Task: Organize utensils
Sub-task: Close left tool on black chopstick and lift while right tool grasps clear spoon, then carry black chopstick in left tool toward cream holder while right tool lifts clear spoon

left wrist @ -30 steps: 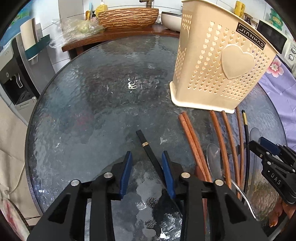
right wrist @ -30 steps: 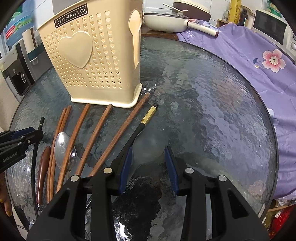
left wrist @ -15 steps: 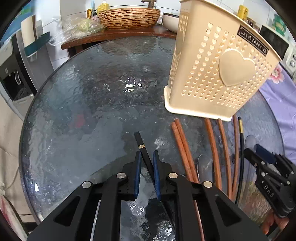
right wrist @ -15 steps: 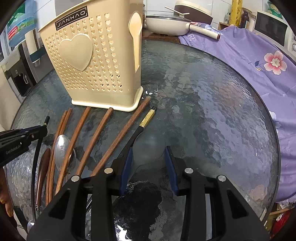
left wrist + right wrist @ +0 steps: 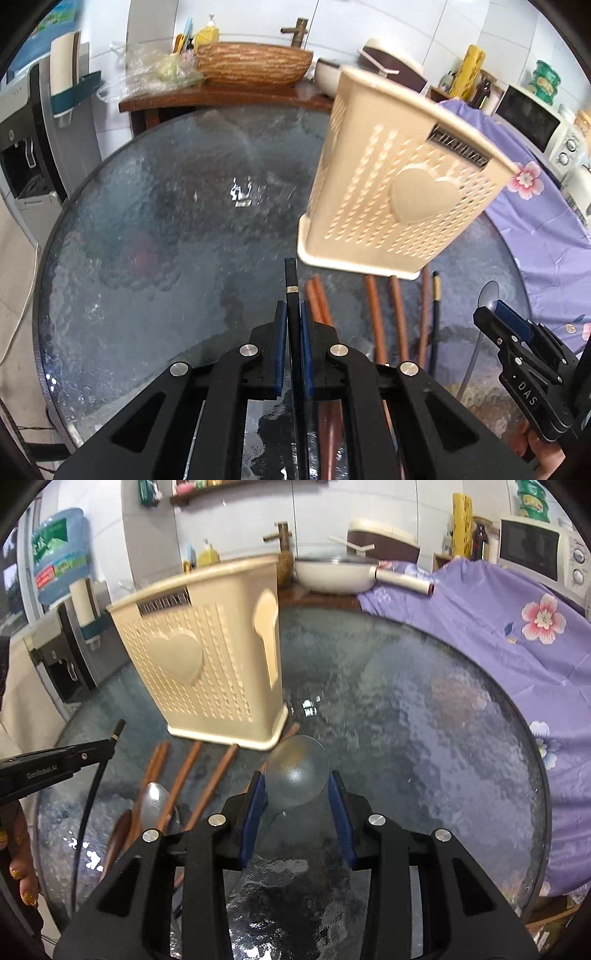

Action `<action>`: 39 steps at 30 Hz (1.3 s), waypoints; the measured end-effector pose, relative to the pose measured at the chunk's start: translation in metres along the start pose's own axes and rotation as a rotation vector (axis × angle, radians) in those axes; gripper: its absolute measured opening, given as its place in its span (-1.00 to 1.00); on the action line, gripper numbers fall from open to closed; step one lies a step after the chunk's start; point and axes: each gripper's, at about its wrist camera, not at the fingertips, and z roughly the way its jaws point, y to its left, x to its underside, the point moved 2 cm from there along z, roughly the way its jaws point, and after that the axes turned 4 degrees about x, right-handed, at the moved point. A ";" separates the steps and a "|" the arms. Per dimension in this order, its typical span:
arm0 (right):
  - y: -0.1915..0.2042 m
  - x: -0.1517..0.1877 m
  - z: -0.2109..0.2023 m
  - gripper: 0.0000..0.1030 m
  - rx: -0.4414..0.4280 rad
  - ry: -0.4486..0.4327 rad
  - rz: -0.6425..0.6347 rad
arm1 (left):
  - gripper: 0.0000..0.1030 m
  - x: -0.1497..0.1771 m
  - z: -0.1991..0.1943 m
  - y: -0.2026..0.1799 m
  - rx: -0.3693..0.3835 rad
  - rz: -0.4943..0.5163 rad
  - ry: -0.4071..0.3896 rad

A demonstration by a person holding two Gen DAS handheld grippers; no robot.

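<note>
Chopstick (image 5: 291, 291), black, stiff, slick, sits clamped in your left gripper (image 5: 291, 325) above the glass table (image 5: 147, 221); right gripper (image 5: 297, 794) pinches 1 light clear spoon (image 5: 297, 766) by its bowl.

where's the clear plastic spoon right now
In the right wrist view, the clear spoon sits clamped between the right gripper pads, lifted above the glass table, just right of the beige utensil basket.
</note>
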 end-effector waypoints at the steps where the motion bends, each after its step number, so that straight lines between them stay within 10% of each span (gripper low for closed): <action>1: 0.000 -0.002 -0.006 -0.30 0.004 -0.025 -0.008 | -0.86 -0.001 -0.004 -0.002 0.006 0.003 -0.010; 36: 0.005 -0.004 -0.062 -0.55 0.037 -0.202 -0.111 | -0.86 -0.010 -0.082 -0.010 0.076 0.040 -0.195; 39: -0.002 -0.004 -0.061 -0.22 0.042 -0.198 -0.064 | -0.86 -0.009 -0.082 -0.009 0.075 0.039 -0.195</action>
